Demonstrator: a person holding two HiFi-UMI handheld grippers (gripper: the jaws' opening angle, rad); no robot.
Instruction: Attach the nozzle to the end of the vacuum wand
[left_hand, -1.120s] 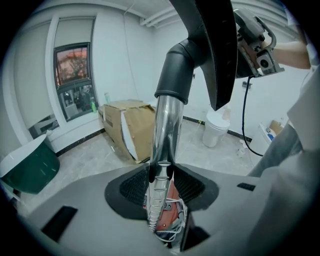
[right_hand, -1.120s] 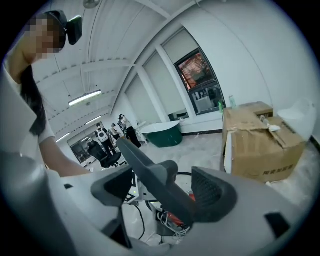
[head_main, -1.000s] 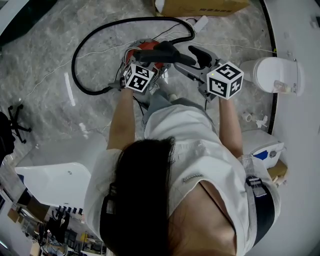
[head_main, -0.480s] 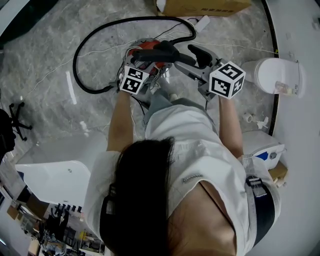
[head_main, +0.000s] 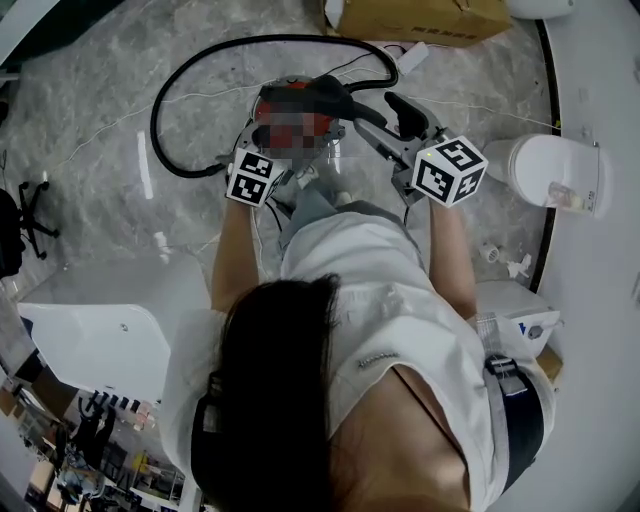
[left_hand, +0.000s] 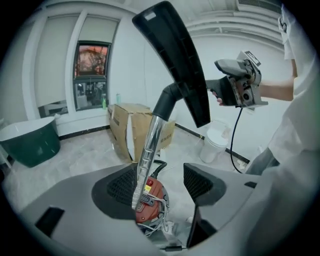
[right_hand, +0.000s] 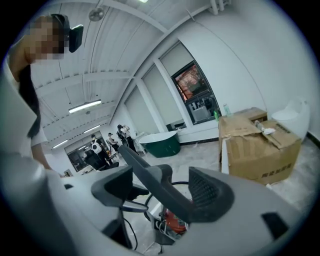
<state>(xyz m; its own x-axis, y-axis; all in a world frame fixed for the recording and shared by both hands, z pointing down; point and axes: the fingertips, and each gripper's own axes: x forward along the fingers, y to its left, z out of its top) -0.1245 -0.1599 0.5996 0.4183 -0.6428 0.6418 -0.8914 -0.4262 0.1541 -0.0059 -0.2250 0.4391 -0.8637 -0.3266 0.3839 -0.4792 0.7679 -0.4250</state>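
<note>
Chrome wand (left_hand: 149, 150) stands near upright, base hidden, loose between the left gripper's (left_hand: 161, 186) just-opening jaws. Right gripper (right_hand: 161, 190) clamps the nozzle (left_hand: 175, 65).

The nozzle (left_hand: 175, 65) is seen in matt black and the wand (left_hand: 148, 145) in bright chrome. The vacuum body (left_hand: 152, 202) is coloured red and its hose (head_main: 155, 125) black. The left gripper (left_hand: 160, 185) and the right gripper (right_hand: 160, 192) are moulded in grey, their fingers (left_hand: 121, 187) faced with black dimpled pads, and their cubes (head_main: 450, 170) are patterned with black-and-white squares. The floor (head_main: 90, 150) is veined in grey like marble, the box (right_hand: 260, 145) is brown cardboard, and the tub (left_hand: 27, 145) is dark green
</note>
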